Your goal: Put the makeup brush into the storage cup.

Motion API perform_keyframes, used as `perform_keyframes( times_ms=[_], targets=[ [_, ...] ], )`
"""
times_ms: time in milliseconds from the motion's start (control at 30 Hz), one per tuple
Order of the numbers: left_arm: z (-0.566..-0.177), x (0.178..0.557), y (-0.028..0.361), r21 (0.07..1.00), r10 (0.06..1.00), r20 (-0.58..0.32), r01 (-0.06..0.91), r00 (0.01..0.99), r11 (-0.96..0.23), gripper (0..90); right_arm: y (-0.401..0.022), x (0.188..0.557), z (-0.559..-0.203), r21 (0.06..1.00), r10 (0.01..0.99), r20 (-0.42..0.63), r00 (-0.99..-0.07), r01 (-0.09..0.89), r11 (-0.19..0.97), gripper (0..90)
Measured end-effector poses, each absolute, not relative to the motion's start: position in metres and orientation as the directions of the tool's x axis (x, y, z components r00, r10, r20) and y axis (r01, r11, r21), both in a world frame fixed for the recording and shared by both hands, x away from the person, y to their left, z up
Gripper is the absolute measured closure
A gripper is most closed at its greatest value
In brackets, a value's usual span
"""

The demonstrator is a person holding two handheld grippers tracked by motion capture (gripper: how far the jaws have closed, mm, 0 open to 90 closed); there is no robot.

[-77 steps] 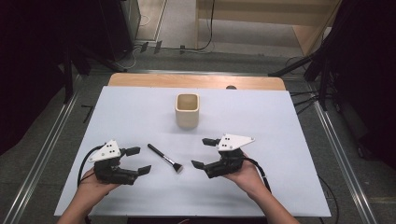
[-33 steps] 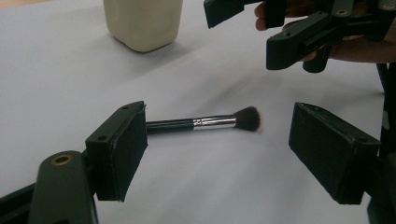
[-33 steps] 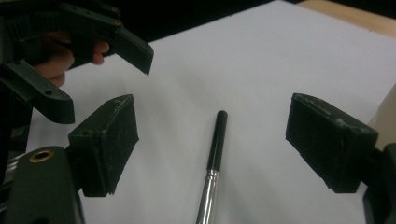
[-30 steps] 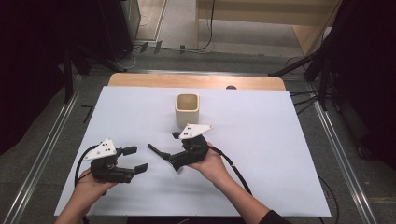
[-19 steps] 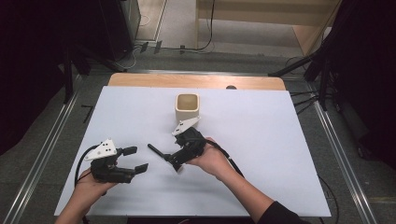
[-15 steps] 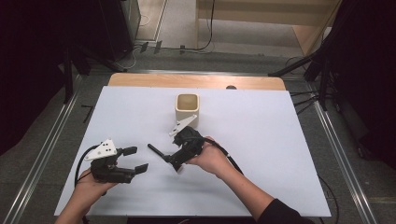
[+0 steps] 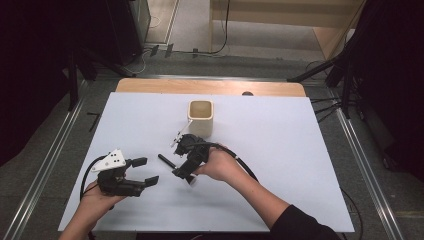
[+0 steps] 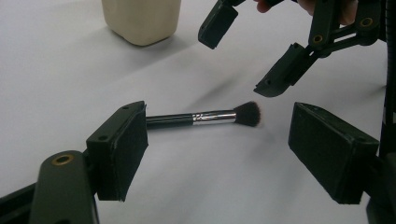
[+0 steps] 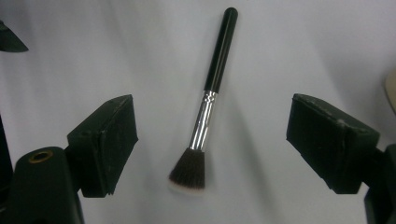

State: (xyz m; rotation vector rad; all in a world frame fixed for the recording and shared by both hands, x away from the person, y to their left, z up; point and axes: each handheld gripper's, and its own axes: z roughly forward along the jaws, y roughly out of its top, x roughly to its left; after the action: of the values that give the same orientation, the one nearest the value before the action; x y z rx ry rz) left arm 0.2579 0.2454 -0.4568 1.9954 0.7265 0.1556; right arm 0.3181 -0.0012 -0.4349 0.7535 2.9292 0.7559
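Note:
A make-up brush [image 7: 166,160] with a black handle, silver ferrule and dark bristles lies flat on the white table [image 7: 280,150]. My right gripper [image 7: 181,161] hangs open just above it and points down. In the right gripper view the brush [image 9: 219,60] lies lengthwise between the open jaws of my right gripper [image 9: 212,133], untouched. At the front left my left gripper [image 7: 146,171] is open and faces the brush. Its own view shows the brush [image 8: 201,118] beyond the open jaws of the left gripper [image 8: 224,149], and the right gripper [image 8: 252,51] above the bristles.
A cream square cup [image 7: 201,117] stands upright just behind the brush, seen too as the cup [image 8: 140,18] in the left gripper view. Behind the white sheet runs a wooden table edge [image 7: 210,86]. A dark jaw tip of the left gripper [image 9: 9,42] shows at the far left.
My right gripper has moved left from the table's right half to above the brush and tipped downward over it. The left gripper has barely moved. The brush lies where it was.

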Motion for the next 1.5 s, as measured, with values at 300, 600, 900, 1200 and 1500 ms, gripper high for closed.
perform_keyframes(
  times_ms=[300, 600, 900, 1200, 1500],
  targets=[
    [-0.457, 0.258, 0.246, 0.834, 0.552, -0.187, 0.429, 0.813, -0.349, 20.6, 0.013, 0.317, -0.44, 0.4, 0.481, 0.069, -0.874, 0.466, 0.789, 21.9],
    [-0.457, 0.257, 0.245, 0.834, 0.55, -0.188, 0.428, 0.813, -0.348, 20.6, 0.015, 0.318, -0.446, 0.387, 0.503, 0.07, -0.861, 0.488, 0.782, 23.3],
    [-0.457, 0.258, 0.245, 0.832, 0.548, -0.192, 0.431, 0.814, -0.348, 20.6, 0.017, 0.318, -0.457, 0.363, 0.51, 0.063, -0.858, 0.496, 0.789, 24.5],
    [-0.457, 0.258, 0.246, 0.832, 0.548, -0.192, 0.431, 0.814, -0.349, 20.6, 0.021, 0.317, -0.467, 0.35, 0.52, 0.078, -0.851, 0.512, 0.784, 26.2],
    [-0.457, 0.258, 0.245, 0.83, 0.546, -0.195, 0.434, 0.814, -0.35, 20.6, 0.024, 0.316, -0.477, 0.335, 0.518, 0.079, -0.852, 0.512, 0.791, 30.7]
  ],
)
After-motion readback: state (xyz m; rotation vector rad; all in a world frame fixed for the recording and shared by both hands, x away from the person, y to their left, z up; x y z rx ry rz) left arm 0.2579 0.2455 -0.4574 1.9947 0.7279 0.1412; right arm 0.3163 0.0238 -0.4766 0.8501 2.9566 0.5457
